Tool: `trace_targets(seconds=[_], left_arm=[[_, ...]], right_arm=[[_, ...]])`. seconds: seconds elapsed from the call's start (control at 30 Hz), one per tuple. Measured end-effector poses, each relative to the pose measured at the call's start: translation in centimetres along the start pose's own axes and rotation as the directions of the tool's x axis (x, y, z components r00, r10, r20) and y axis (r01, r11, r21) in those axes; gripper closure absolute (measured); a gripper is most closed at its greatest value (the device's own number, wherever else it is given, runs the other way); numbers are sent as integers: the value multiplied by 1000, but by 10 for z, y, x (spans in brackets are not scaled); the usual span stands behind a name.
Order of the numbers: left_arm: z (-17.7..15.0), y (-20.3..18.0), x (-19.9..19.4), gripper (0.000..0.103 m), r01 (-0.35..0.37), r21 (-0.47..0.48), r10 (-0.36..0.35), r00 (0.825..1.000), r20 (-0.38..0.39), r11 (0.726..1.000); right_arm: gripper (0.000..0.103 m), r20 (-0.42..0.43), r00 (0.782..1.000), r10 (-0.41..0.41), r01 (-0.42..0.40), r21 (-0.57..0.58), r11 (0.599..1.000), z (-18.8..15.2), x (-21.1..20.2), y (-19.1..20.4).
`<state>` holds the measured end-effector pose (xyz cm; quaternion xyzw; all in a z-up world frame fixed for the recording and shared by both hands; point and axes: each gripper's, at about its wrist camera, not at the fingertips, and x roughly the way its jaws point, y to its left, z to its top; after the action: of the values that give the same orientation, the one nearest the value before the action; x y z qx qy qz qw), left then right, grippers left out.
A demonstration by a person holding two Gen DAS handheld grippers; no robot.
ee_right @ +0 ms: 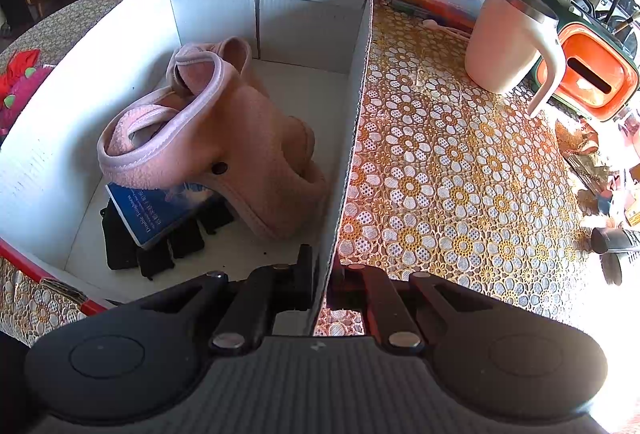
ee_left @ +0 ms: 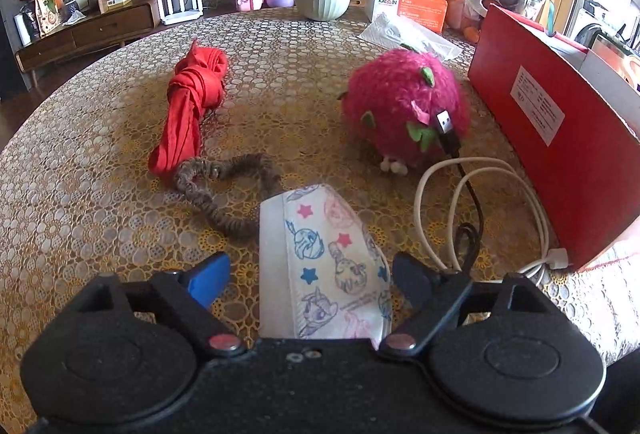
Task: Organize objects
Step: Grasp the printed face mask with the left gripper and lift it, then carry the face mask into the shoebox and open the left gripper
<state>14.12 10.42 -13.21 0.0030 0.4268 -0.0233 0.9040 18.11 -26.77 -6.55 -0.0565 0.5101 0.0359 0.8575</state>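
Left wrist: left gripper (ee_left: 308, 274) wide around mask (ee_left: 324, 266), unpinched, may slip; right gripper (ee_right: 324, 274) clamps box (ee_right: 356, 121) wall.

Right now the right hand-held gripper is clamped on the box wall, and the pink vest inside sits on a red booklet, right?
Not quite. The right wrist view shows the pink vest resting on a blue booklet, not red. The right hand-held gripper does clamp the box wall.

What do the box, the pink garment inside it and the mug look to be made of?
Box: corrugated cardboard, going by the fluted cut edge; red outside, white inside.
Pink garment: fleece-like fabric, nubbly pile, smooth binding.
Mug: probably steel, matte cream coating, bare metallic rim.
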Motion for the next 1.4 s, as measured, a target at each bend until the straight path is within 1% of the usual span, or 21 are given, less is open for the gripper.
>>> trace_targets(seconds=[0.07,0.13,0.2,0.27,0.3,0.37,0.4,0.47,0.53,0.63,0.77,0.87,0.97,1.17,1.4], left_arm=[[0,-1,3,24,1,-1,-1,1000,-9,1000],[-1,-1,3,24,-3,-3,3,1000,-5,1000],[-1,-2,2,28,1,-1,-1,1000,-2,1000],[0,-4,1,38,5,5,-5,1000,2,1000],[0,-4,1,40,8,5,-8,1000,2,1000],[0,-5,0,50,13,7,-13,1000,2,1000],[1,-6,-1,52,14,10,-14,1000,1,1000],[1,-7,-3,67,22,15,-22,1000,2,1000],[2,-9,-4,76,32,20,-32,999,2,999],[3,-12,-10,86,38,25,-38,999,13,999],[8,-13,-21,89,49,22,-50,999,18,999],[14,-16,-33,89,49,23,-50,999,16,999],[23,-21,-48,89,65,34,-65,998,25,997],[45,-41,-76,89,127,73,-132,989,65,989],[72,-76,-93,89,205,139,-219,971,92,969]], right_arm=[[97,0,1000,0,0,-1,1000,0,0,0],[97,0,1000,0,0,0,1000,0,0,0],[97,0,1000,0,0,0,1000,0,0,0],[97,0,1000,0,0,0,1000,0,0,0],[97,0,1000,0,0,0,1000,0,0,0],[97,0,1000,0,0,1,1000,0,0,0],[97,0,1000,0,0,0,1000,0,0,0],[97,0,1000,0,0,0,1000,0,0,0],[97,0,1000,0,0,0,1000,0,0,0],[97,-1,1000,0,0,0,1000,0,0,0],[97,-1,1000,0,0,-1,1000,0,0,0],[97,0,1000,0,0,0,1000,0,0,0],[97,-1,1000,0,0,-1,1000,0,0,0],[97,-1,1000,0,0,0,1000,1,0,0],[97,-1,1000,0,0,0,1000,1,0,0]])
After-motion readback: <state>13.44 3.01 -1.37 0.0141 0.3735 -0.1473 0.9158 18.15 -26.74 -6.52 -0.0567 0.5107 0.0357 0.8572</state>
